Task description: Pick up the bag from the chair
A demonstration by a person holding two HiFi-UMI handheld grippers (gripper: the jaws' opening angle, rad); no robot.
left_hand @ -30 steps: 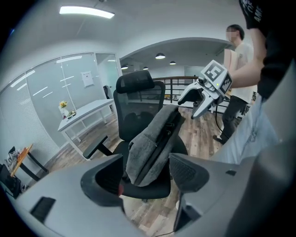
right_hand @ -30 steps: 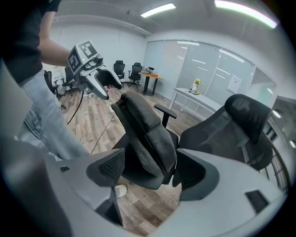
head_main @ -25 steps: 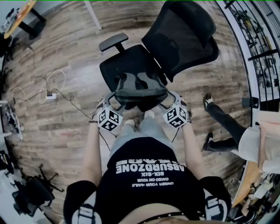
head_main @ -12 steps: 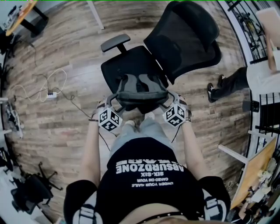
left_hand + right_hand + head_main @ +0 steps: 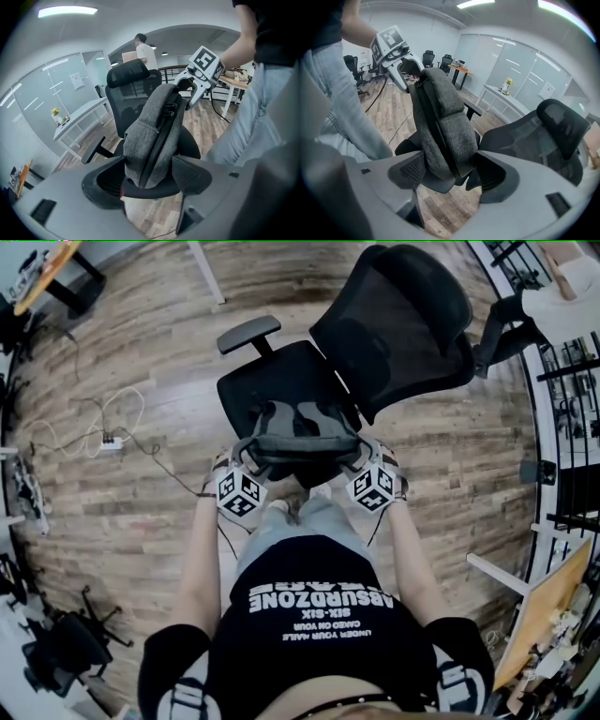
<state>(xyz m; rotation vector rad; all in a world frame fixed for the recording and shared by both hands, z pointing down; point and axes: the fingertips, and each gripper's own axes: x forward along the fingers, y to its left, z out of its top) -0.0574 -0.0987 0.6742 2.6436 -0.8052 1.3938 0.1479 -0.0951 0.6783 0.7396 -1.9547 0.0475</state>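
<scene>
Head view: grey bag [image 5: 298, 432] sat at centre frame, over the front part of the black chair [image 5: 281, 371] seat, backrest toward upper right. Bag was stretched sideways between the two tools; contact with the seat could not be judged.

Left gripper [image 5: 147, 176]: in its own view, at lower centre, jaws were clenched on one end of the bag, fabric pinched between both pads, zip edge facing the camera.

Right gripper [image 5: 450, 173]: in its own view, jaws were likewise closed on the opposite end, grey fabric bulging above the pads.

Each tool was visible at the bag's far end in the other's view.

Surroundings: wood floor [image 5: 141, 352]; power strip [image 5: 108, 442] with cable at left; a person [image 5: 562, 306] at upper right.
</scene>
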